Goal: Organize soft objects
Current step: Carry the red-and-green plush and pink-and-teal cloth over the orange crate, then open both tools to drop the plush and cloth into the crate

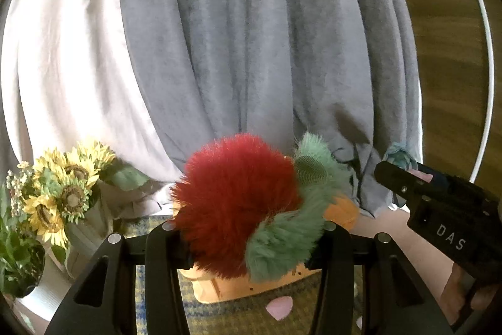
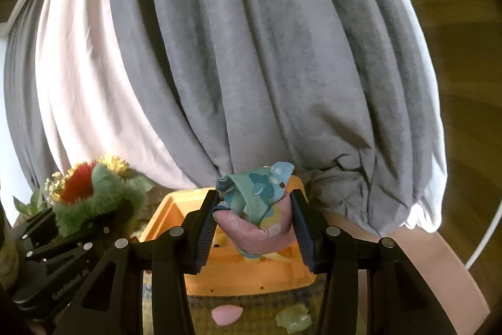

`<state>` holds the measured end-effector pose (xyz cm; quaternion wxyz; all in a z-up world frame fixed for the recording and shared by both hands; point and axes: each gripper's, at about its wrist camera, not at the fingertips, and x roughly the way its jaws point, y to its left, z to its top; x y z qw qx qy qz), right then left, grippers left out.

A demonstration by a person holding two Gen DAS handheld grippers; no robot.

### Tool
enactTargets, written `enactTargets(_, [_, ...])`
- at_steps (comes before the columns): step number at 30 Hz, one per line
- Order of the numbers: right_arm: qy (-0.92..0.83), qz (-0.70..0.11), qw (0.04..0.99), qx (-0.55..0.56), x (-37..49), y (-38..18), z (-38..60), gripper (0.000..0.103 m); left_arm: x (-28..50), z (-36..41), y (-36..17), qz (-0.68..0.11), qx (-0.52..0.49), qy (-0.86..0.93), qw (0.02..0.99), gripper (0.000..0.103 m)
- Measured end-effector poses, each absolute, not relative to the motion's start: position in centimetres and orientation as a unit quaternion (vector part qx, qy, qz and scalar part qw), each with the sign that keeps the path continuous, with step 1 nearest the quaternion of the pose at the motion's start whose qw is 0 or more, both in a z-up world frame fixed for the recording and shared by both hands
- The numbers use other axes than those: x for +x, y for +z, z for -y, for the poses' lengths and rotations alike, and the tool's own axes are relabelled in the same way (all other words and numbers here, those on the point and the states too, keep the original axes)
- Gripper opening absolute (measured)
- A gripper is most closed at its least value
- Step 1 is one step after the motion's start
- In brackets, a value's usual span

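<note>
Both grippers are matte black: the left gripper (image 1: 251,244) has angular linkage arms with silver round screw heads, and the right gripper (image 2: 254,228) adds ribbed blue-grey pads (image 2: 205,236) and white lettering.

Plush toy (image 1: 238,209): long shaggy fur, red and mint green, matt, as I see it from the left wrist.
Cloth bundle (image 2: 257,209): soft printed fabric, pink and teal, smooth weave.
Bin (image 2: 238,269): orange moulded plastic, slight sheen.
Curtain (image 2: 251,52): grey matt cloth in heavy folds, a paler sheer layer beside it.
Right gripper (image 2: 254,228): matt black plastic, bright metal pins, ribbed pads.
Left gripper (image 1: 251,244): same matt black finish.
Sunflowers (image 1: 62,187): artificial-looking petals, matt.
Mat (image 1: 238,319): coarse woven check.
</note>
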<state>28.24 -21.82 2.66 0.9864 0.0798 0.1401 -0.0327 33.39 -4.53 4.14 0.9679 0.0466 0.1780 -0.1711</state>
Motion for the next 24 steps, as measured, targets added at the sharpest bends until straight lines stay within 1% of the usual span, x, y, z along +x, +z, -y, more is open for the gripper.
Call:
enactTargets(11, [-0.025,-0.153,0.986,0.062,33.6,2.0,21.7,0.047,38.3,5.0,3.2,-0.185,0.047,-0.154,0.97,0.046])
enactTargets(24, [-0.026,-0.202,0.978,0.046,40.1,-0.2,22.1,0.047,45.1,6.0,-0.8,-0.244,0.059,-0.134,0.959,0.046])
